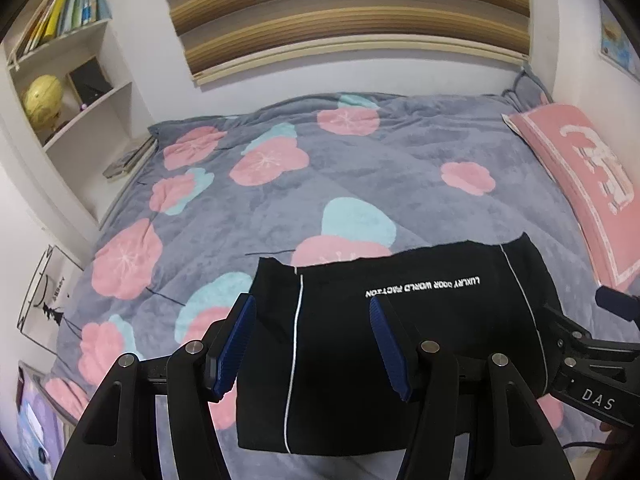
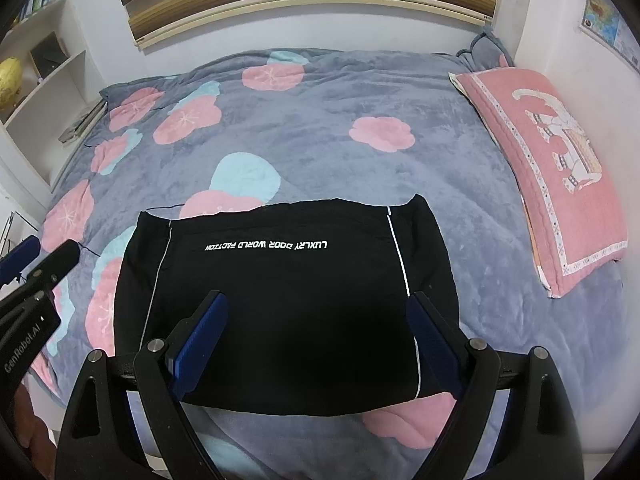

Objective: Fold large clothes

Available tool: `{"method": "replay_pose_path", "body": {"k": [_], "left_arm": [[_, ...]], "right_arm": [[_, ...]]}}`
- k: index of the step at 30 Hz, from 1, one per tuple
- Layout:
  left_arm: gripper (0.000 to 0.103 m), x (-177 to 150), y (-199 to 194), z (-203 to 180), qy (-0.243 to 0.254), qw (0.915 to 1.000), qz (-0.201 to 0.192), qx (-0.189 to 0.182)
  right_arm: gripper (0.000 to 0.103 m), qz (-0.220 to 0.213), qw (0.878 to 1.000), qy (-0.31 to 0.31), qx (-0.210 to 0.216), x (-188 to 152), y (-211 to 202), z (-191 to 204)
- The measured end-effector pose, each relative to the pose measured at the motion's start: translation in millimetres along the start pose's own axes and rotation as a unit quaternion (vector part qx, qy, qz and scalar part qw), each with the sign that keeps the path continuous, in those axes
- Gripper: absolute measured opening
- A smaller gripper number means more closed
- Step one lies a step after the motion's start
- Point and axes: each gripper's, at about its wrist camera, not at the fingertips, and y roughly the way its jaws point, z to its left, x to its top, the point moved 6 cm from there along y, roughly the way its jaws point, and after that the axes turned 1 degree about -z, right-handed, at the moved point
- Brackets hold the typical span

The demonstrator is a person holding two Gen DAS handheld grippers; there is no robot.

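Note:
A black garment with white piping and white lettering lies folded into a rectangle on the near part of the bed; it also shows in the right wrist view. My left gripper is open and empty, held above the garment's left half. My right gripper is open and empty, held above the garment's near half. Each gripper shows at the edge of the other's view: the right one at the right, the left one at the left.
The bed carries a grey quilt with pink and blue flowers. A pink pillow lies at the right by the wall. White shelves with books and a yellow globe stand at the left.

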Motion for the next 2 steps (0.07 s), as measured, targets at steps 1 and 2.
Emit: {"method": "replay_pose_path", "body": {"k": [1,2], "left_arm": [[0.060,0.5,1.1,1.1,-0.001,1.0000,0.001,-0.002],[0.060,-0.3,3.0,1.8,-0.004,0.9999,0.007,-0.010]], "right_arm": [[0.092,0.001,1.000,0.000,0.000,-0.3,0.7,-0.2],[0.092,0.002,1.000,0.000,0.000,-0.3,1.7,-0.8]]}}
